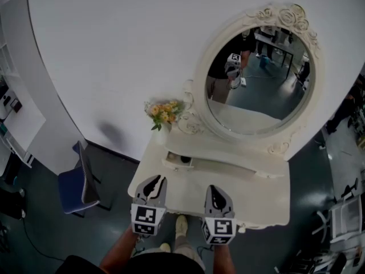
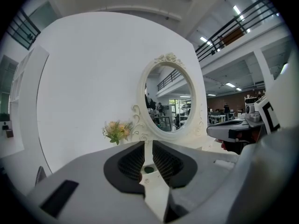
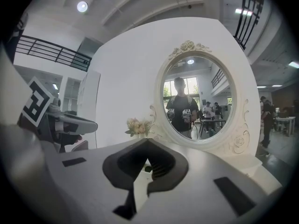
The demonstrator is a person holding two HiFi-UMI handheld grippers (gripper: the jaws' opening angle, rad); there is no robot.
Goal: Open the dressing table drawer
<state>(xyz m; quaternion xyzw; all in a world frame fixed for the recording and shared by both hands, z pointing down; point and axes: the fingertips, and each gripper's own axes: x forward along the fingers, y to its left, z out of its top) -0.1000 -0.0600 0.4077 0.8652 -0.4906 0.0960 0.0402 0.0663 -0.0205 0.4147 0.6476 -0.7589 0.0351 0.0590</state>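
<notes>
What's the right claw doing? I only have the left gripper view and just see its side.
Observer: The right gripper view shows the right claw shut, tips together, with nothing in it.
Operator: Where do both sit over the table?
Observer: In the head view the left claw and the right claw are side by side over the front part of the dressing table, pointing toward the mirror.
Operator: Drawer?
Observer: The head view shows a small drawer below the mirror's left side. It seems to stick out slightly, with something dark at it. It is too small to say more.
</notes>
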